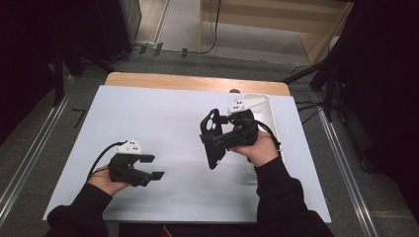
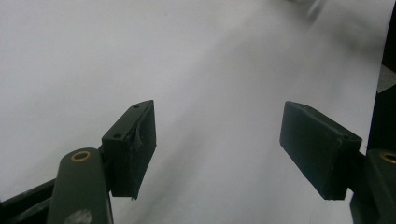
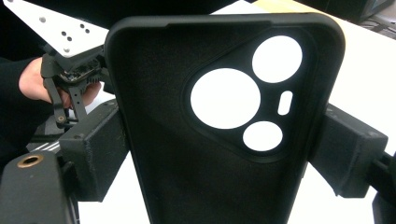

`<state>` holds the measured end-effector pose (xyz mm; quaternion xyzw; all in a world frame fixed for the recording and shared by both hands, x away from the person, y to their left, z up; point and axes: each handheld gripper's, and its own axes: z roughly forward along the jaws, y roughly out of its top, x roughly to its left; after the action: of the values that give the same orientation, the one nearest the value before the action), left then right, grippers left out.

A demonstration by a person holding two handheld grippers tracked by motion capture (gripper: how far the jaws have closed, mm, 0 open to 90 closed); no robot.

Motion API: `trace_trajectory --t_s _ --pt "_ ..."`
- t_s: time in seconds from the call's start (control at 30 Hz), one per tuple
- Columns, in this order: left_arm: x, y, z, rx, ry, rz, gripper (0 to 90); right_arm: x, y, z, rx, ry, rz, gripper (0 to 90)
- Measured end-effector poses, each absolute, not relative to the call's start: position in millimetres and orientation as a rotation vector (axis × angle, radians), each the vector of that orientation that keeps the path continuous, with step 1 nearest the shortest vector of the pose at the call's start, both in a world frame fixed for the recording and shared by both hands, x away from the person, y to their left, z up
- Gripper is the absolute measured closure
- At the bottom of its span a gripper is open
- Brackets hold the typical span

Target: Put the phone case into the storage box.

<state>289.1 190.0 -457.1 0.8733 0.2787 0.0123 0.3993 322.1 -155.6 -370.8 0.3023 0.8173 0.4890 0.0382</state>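
Case: my right claw (image 3: 219,154) has the black phone case (image 3: 224,116) clamped between its pads, one on each long edge, inner face and camera cut-outs toward its camera.
Case place: held up off the white table (image 1: 163,118), right of centre, in front of a white tray (image 1: 264,111).
Left claw: my left claw (image 1: 157,166) is spread apart and grips nothing; it is low over the table's near left, well apart from the case.

Black phone case (image 3: 196,154): soft-looking, matte, hollow inner side facing the right gripper view's camera. The camera cutout is showing two large round holes, one smaller round hole and a slot. Case is standing roughly upright, lifted above the white desk (image 1: 163,128), clamped across its width.
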Motion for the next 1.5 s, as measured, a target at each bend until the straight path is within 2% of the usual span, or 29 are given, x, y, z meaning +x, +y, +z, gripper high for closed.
trace_trajectory --t_s 0.37,1.07,1.5 --pt "290 201 -462 2.202 0.782 0.053 26.7 324 -166 -365 0.978 2.448 1.478 11.9" --pt "287 203 -462 2.207 0.778 0.036 26.7 327 -202 -343 1.156 2.233 1.444 12.0" --pt "287 203 -462 2.205 0.773 0.023 26.7 321 -238 -330 1.265 2.079 1.459 12.0"
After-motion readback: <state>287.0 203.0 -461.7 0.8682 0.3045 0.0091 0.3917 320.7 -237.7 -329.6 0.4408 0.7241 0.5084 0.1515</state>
